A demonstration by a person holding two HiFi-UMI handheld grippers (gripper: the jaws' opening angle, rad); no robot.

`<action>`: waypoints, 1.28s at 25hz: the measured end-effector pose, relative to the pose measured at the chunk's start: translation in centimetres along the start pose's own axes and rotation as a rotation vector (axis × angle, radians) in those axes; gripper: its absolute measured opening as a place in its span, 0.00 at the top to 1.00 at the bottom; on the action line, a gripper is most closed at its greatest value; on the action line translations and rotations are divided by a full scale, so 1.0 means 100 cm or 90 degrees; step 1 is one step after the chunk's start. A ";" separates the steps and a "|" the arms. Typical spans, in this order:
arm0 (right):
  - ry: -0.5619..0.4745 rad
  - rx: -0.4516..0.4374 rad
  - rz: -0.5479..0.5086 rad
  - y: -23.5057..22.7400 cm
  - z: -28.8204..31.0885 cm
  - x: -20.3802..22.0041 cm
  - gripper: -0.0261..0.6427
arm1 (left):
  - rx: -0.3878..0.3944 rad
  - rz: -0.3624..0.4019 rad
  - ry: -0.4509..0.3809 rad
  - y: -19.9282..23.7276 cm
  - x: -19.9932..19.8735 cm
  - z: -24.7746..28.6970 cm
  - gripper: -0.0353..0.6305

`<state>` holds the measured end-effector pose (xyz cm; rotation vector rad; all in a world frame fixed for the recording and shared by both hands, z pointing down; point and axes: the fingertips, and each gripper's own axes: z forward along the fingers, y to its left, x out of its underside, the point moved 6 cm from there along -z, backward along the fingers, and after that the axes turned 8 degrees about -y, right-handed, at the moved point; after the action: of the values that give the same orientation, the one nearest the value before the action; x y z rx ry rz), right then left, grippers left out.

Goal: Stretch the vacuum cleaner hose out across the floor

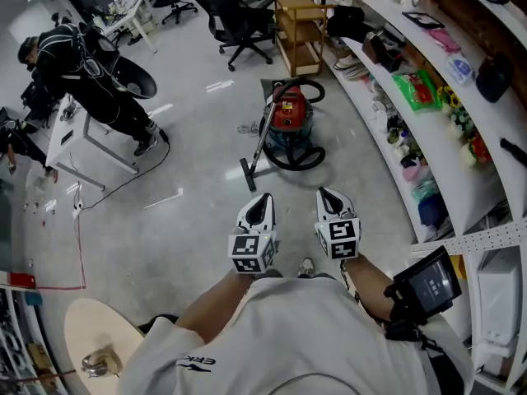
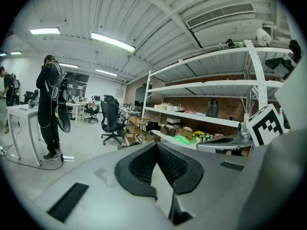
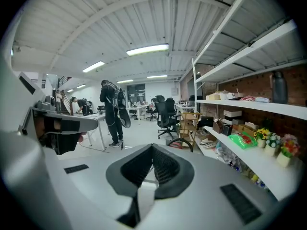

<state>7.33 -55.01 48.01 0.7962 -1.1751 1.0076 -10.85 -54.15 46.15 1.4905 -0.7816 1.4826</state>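
Observation:
A red and blue vacuum cleaner (image 1: 290,115) stands on the grey floor a few steps ahead of me. Its black hose (image 1: 298,162) lies coiled around the base. The metal wand slants down to the floor nozzle (image 1: 248,176) on the left. My left gripper (image 1: 263,201) and right gripper (image 1: 326,195) are side by side, held up in front of my body, short of the nozzle. Both are shut and hold nothing. In the right gripper view a loop of the hose (image 3: 180,140) shows just above the closed right gripper (image 3: 152,148). The left gripper (image 2: 156,145) points past the vacuum toward the shelves.
Long white shelves (image 1: 428,113) full of goods curve along the right. A person in black (image 1: 86,76) stands by a white table (image 1: 78,142), with a cable trailing on the floor. Office chairs (image 1: 239,19) and a wooden cart (image 1: 300,31) are behind the vacuum. A round wooden table (image 1: 90,336) is near my left.

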 end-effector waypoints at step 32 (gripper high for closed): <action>0.028 0.096 0.008 -0.130 0.291 -0.058 0.96 | 0.058 -0.005 0.032 0.152 -0.026 0.316 0.94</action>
<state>8.65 -87.37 48.93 0.8810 -1.0763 1.1280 -10.77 -89.22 48.49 1.5154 -0.6848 1.5623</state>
